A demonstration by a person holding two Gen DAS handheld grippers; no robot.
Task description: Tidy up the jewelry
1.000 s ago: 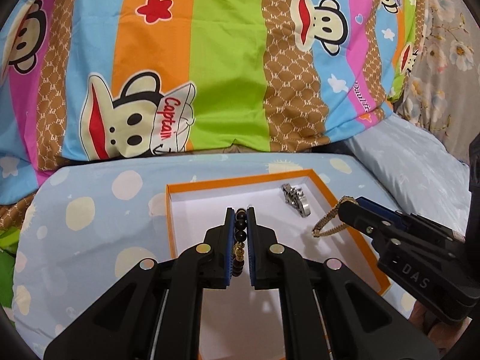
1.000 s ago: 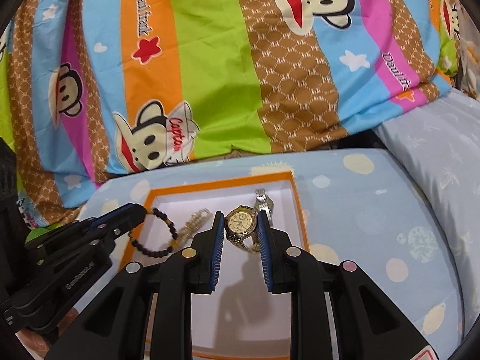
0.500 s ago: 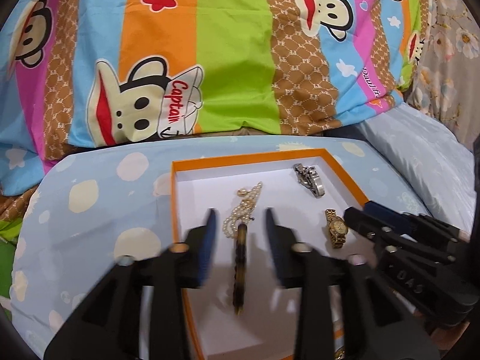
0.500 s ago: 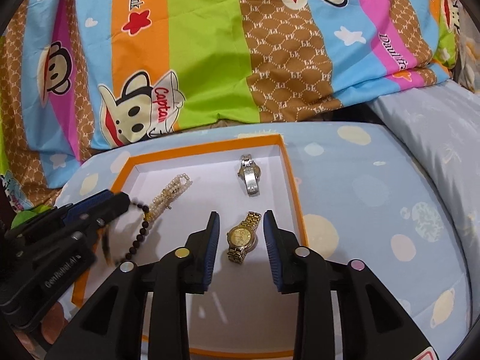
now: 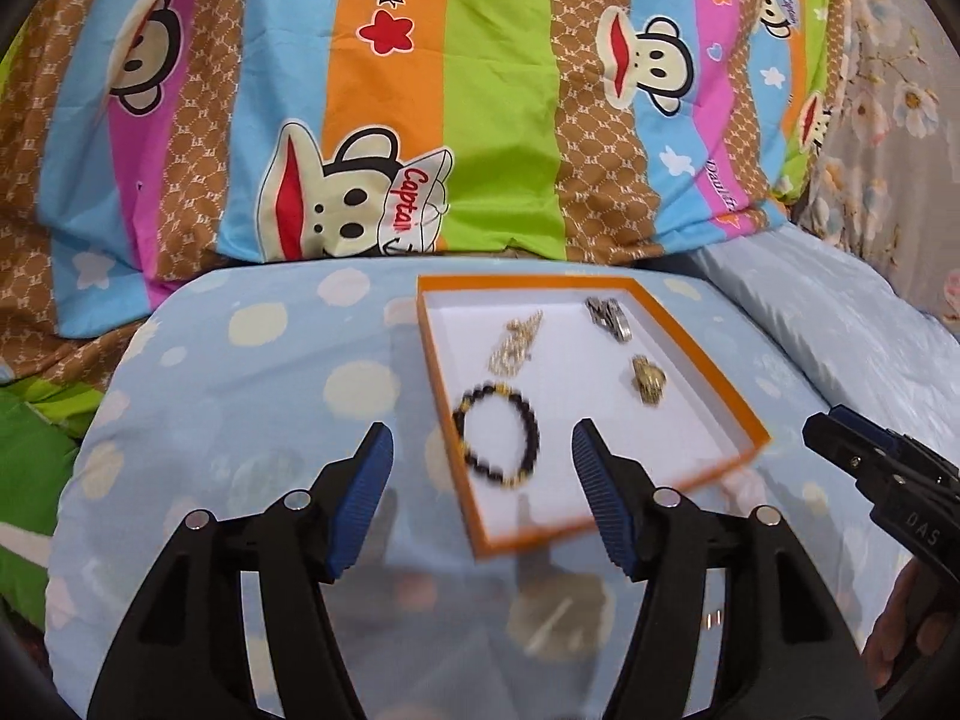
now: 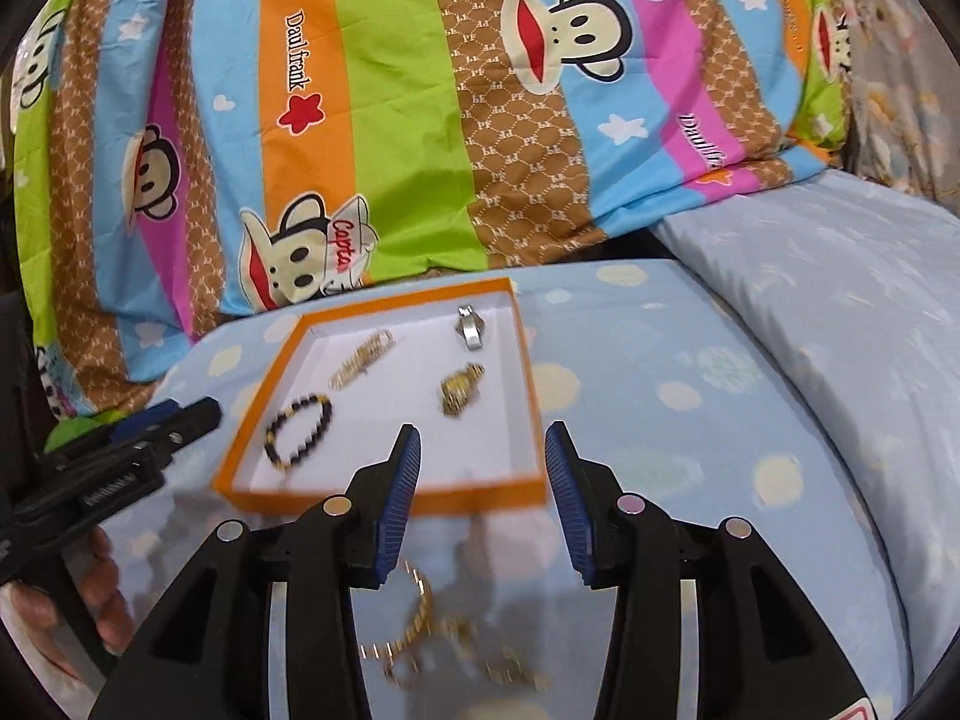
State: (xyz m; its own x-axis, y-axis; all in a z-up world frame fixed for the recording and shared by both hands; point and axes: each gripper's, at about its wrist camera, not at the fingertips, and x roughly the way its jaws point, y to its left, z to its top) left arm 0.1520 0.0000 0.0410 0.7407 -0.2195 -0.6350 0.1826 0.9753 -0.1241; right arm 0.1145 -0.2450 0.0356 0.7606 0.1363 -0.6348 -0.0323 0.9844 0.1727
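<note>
An orange-rimmed white tray point(image 5: 696, 354) point(image 6: 252, 408) lies on the blue spotted cushion. In it lie a black bead bracelet point(image 5: 497, 441) point(image 6: 298, 431), a pale gold chain point(image 5: 516, 341) point(image 6: 362, 358), a gold watch point(image 5: 648, 379) point(image 6: 459, 389) and a silver watch point(image 5: 609, 317) point(image 6: 470, 329). My left gripper point(image 5: 482, 501) is open and empty, just in front of the tray. My right gripper point(image 6: 483, 495) is open and empty at the tray's near edge. Loose gold jewelry point(image 6: 420, 642) lies blurred on the cushion below the right gripper.
A striped cartoon-monkey blanket point(image 5: 480, 90) rises behind the cushion. A pale blue pillow point(image 6: 840, 312) lies to the right. The right gripper shows at the right edge of the left wrist view point(image 5: 882, 480), and the left gripper at the left edge of the right wrist view point(image 6: 120, 450).
Both grippers opened wide, let the bead bracelet and the gold watch drop into the tray, and pulled back toward the near edge.
</note>
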